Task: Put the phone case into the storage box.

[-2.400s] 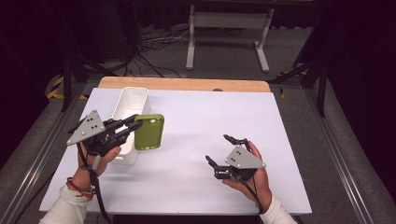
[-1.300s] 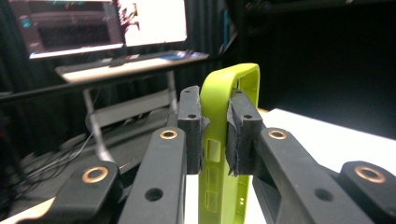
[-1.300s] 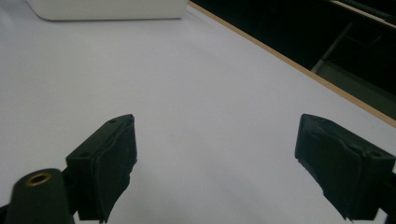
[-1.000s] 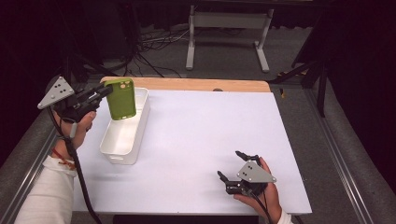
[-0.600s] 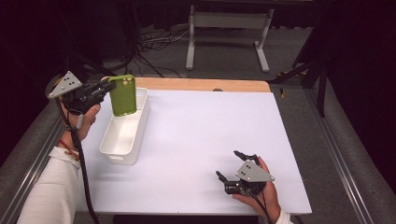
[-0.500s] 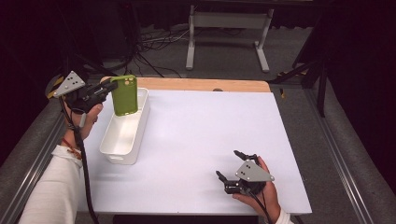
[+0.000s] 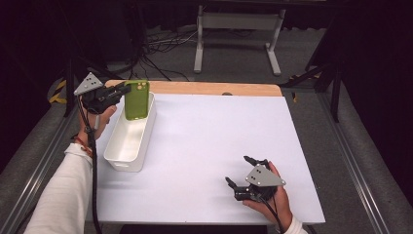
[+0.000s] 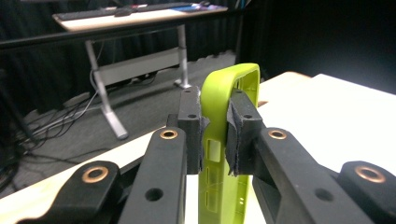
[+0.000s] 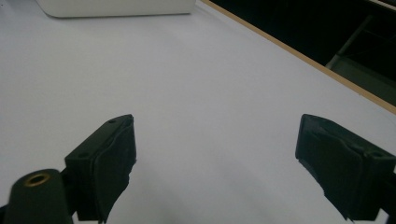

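Observation:
A green phone case (image 7: pixel 136 99) hangs upright over the far end of a white bin (image 7: pixel 127 137) at the table's left side. My left gripper (image 7: pixel 124 91) is shut on the case's edge; in the left gripper view both pads (image 8: pixel 192 125) pinch the green phone case (image 8: pixel 223 140) from either side. Near the table's front right, my right gripper (image 7: pixel 240 171) lies in a hand on the white table top (image 7: pixel 214 141), open with nothing between its jaws. The right gripper (image 9: pixel 215 158) looks across bare table toward the white bin (image 9: pixel 116 7).
A wooden strip (image 7: pixel 209 88) runs along the table's far edge. Beyond it stand a grey metal stand (image 7: pixel 236 34) and loose cables on the floor. Metal rails border the table left and right.
My left gripper has carried the green case to the right and lower, from left of the bin to over its far end. The right gripper has stayed put.

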